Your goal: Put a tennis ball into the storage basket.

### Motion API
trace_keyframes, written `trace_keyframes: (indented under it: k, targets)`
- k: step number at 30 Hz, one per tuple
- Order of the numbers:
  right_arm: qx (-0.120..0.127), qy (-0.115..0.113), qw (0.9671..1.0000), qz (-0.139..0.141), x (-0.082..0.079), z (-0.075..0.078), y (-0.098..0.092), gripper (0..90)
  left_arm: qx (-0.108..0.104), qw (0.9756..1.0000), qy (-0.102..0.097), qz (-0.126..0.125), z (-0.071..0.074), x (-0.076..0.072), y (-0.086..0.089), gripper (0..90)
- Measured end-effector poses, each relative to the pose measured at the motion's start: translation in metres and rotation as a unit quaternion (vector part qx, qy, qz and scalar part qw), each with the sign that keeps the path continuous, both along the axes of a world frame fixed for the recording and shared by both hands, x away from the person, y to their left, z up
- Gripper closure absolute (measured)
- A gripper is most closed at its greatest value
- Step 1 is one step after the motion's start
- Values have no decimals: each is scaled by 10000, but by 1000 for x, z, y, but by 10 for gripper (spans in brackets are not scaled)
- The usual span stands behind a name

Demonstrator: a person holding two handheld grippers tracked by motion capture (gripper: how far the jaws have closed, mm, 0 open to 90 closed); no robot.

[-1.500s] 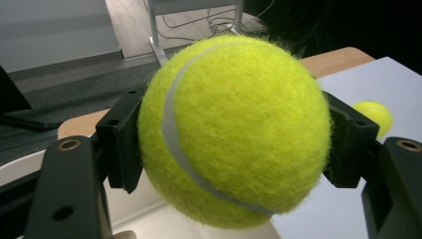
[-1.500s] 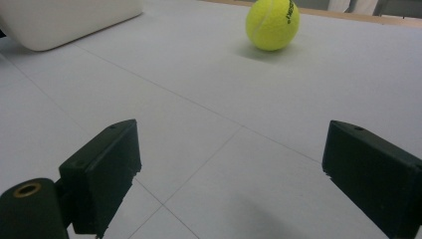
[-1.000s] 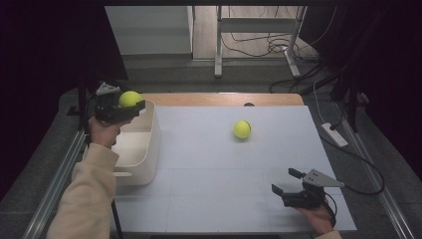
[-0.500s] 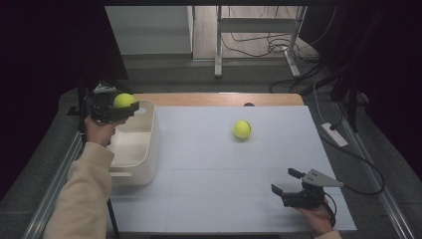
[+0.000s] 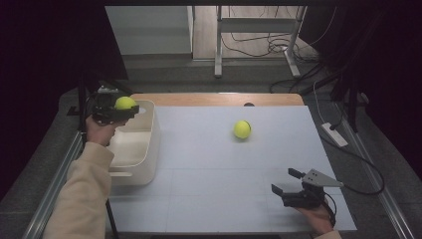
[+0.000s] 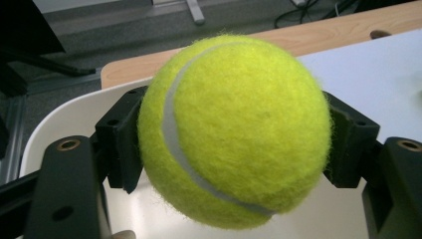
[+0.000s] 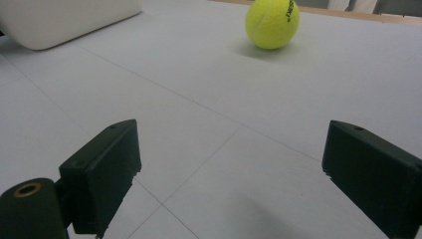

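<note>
Left tool [image 5: 130, 110] grips my tennis ball [image 5: 125, 103] firmly over the white bin's [image 5: 149, 149] far rim. Right tool [image 5: 287, 182] rests wide, empty, on the bench [image 5: 209, 164]. Risk: releasing this near the rim may bounce it out towards the second ball [image 5: 242, 129].

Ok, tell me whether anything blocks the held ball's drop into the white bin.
Nothing visible does. The left tool is shut on the tennis ball above the white bin, near its far left corner. The part of the bin's inside that shows is bare; the second ball lies apart on the table.
</note>
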State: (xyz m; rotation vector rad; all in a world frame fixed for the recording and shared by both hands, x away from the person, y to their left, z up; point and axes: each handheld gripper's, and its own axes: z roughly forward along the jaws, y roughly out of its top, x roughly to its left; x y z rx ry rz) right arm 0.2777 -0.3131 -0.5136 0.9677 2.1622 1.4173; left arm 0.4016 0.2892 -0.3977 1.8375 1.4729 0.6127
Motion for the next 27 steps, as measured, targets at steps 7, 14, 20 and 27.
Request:
trace_keyframes:
  k: [7, 14, 20, 27]
  targets:
    - [-8, -4, 10000, 5, 0, 0, 0, 84, 65, 9999, 152, -3, -6, 2, 1, 264]
    - [-14, -6, 10000, 8, 0, 0, 0, 84, 133, 9994, 319, -5, -10, 4, 3, 264]
    - [-18, -7, 10000, 6, 0, 0, 0, 84, 276, 9982, 530, -51, -17, 7, 3, 264]
    - [-15, -3, 10000, 4, 0, 0, 0, 84, 398, 9967, 700, -40, -22, 9, 2, 263]
